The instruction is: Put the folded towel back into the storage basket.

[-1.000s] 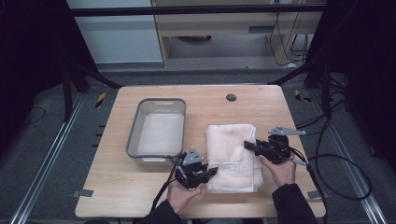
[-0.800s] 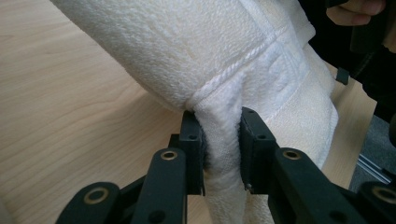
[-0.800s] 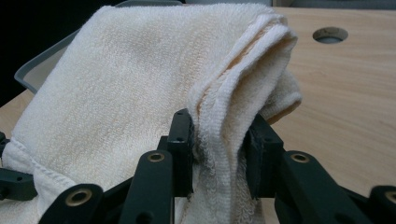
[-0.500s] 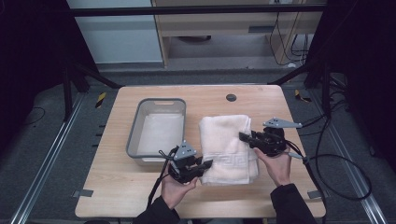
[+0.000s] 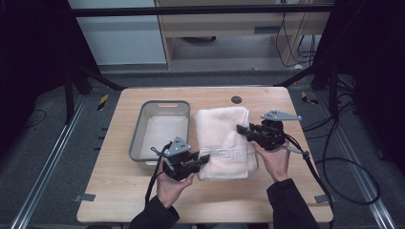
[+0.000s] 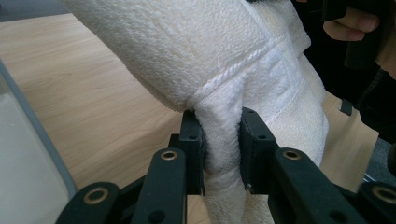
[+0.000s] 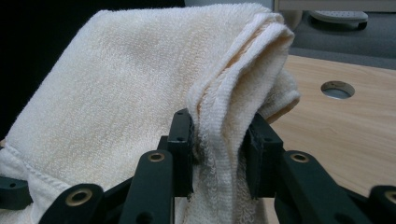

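Folded cream towel [image 5: 224,141] lying on the wooden counter [image 5: 119,191], just right of a grey tub [image 5: 138,136]; my left fingers [image 6: 192,140] clenched on its near left edge; my right fingers [image 7: 181,140] clenched on its right edge, fabric bunched between them

My high view looks forward and down over the whole table [image 5: 119,200]. Both gripper views sit close along their jaws, sharing the towel [image 6: 224,56].
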Demonstrator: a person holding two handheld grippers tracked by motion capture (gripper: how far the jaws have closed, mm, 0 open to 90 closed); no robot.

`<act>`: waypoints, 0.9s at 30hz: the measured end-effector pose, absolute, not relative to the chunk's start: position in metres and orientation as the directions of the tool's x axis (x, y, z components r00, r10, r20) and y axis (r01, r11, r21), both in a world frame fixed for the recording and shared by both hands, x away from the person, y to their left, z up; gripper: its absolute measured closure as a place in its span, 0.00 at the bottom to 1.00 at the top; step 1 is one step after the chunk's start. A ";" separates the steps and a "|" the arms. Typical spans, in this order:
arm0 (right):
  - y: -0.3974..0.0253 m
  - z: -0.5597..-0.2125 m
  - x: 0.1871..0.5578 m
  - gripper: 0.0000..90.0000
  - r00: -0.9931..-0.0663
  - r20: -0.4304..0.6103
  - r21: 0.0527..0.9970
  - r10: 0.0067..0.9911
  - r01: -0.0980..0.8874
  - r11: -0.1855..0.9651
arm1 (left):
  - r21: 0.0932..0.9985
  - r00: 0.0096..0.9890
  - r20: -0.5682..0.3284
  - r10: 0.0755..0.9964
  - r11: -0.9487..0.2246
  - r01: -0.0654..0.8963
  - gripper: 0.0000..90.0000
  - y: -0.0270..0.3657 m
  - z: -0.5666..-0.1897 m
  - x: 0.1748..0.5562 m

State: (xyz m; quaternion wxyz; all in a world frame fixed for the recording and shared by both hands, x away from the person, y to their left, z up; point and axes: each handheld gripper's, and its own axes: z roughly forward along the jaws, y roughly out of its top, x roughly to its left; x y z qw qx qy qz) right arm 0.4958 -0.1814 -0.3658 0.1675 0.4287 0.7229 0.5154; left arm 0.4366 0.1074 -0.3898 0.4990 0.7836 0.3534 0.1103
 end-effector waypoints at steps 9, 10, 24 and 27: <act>-0.170 -0.349 0.501 0.75 -0.582 0.188 0.898 0.791 0.429 0.102 | 0.876 0.721 -0.174 0.670 -0.229 0.423 0.81 0.120 -0.376 0.441; -0.167 -0.344 0.502 0.75 -0.586 0.181 0.901 0.790 0.421 0.106 | 0.879 0.720 -0.172 0.672 -0.225 0.421 0.81 0.122 -0.374 0.441; -0.140 -0.327 0.509 0.75 -0.606 0.153 0.913 0.781 0.390 0.123 | 0.893 0.704 -0.162 0.692 -0.201 0.403 0.81 0.149 -0.361 0.443; -0.133 -0.324 0.510 0.75 -0.610 0.145 0.912 0.779 0.387 0.134 | 0.894 0.699 -0.167 0.695 -0.192 0.405 0.81 0.154 -0.360 0.444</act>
